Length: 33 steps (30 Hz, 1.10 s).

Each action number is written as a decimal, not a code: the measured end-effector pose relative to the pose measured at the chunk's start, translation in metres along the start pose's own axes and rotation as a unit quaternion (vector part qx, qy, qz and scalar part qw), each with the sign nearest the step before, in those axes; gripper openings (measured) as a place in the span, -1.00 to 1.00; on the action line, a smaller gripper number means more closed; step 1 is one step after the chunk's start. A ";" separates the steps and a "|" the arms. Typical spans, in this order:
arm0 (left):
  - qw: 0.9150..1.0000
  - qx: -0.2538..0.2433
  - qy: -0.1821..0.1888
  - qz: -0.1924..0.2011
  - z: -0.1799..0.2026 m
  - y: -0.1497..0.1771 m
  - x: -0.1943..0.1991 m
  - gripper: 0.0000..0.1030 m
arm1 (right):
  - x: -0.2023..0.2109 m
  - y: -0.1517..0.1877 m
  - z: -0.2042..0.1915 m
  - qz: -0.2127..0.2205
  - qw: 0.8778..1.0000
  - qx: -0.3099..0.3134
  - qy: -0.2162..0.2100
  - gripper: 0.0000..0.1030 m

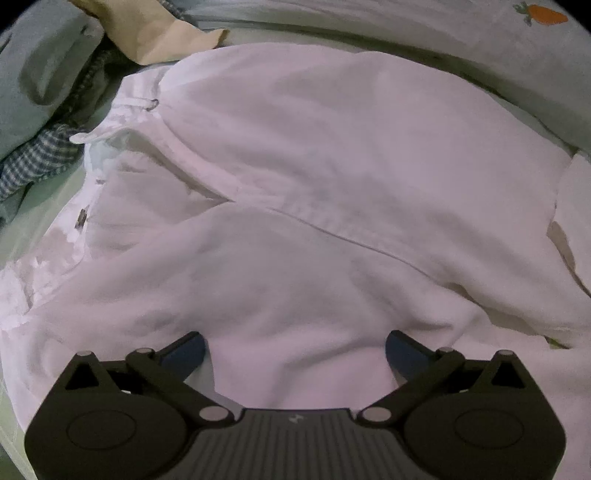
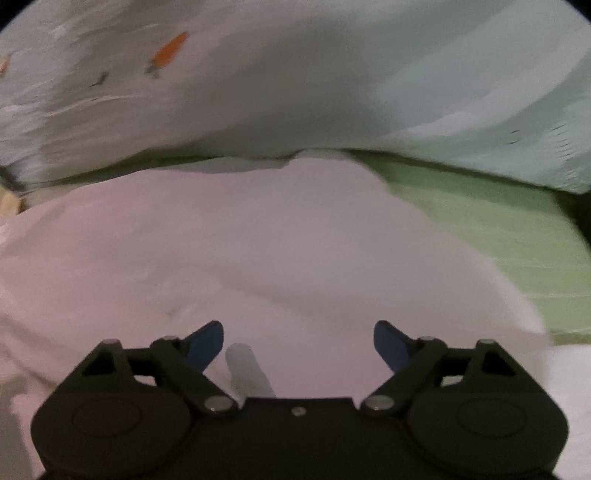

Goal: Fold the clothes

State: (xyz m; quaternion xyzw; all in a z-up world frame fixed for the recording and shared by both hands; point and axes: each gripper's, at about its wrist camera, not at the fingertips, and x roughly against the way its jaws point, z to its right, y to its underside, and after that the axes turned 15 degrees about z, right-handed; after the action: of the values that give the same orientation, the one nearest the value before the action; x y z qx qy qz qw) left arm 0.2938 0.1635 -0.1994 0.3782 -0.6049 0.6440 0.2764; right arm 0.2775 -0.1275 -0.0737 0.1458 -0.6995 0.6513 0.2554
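In the left wrist view we look steeply down on a white garment (image 1: 314, 192) spread across a pale green sheet (image 1: 7, 424). It fills most of the picture, with a long seam running diagonally across its middle and a folded-over edge toward the left. Our left gripper (image 1: 294, 354) hangs over the near part of the cloth with its jaws spread wide and nothing clamped; the fabric lies slack between and below the blue pads. At the far left we see a blue checked cloth (image 1: 40, 158) beside a grey-green bundle (image 1: 37, 74), with a beige piece (image 1: 147, 29) behind them. A carrot-print quilt (image 1: 480, 44) runs along the top.

The right wrist view is blurred. We see the same white garment (image 2: 258, 251) below our right gripper (image 2: 298, 343), whose jaws stand well apart, gripping nothing. The green sheet (image 2: 498, 240) shows to the right, and the carrot-print quilt (image 2: 258, 81) rises behind.
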 end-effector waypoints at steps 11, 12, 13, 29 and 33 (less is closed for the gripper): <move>1.000 -0.011 0.013 -0.008 -0.003 -0.004 -0.003 1.00 | 0.002 0.019 -0.027 -0.014 0.998 0.058 -0.011 0.37; 1.000 -0.011 0.013 -0.008 -0.003 -0.005 -0.003 1.00 | 0.001 0.018 -0.026 -0.013 0.998 0.056 -0.014 0.24; 1.000 -0.011 0.013 -0.008 -0.003 -0.005 -0.003 1.00 | 0.000 0.017 -0.024 -0.012 0.998 0.057 -0.018 -0.10; 0.999 -0.011 0.013 -0.036 0.001 -0.010 0.001 1.00 | -0.008 -0.108 0.157 0.118 0.981 -0.005 0.157 -0.91; 0.999 -0.009 0.013 -0.038 0.002 -0.010 0.002 1.00 | -0.018 -0.144 0.240 0.127 0.941 -0.083 0.302 -0.75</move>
State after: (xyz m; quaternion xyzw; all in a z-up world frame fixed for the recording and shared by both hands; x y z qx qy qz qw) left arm 0.3008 0.1625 -0.1919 0.3899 -0.5924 0.6322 0.3119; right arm 0.3295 -0.3820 0.0323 -0.1691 -0.6537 0.6314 0.3812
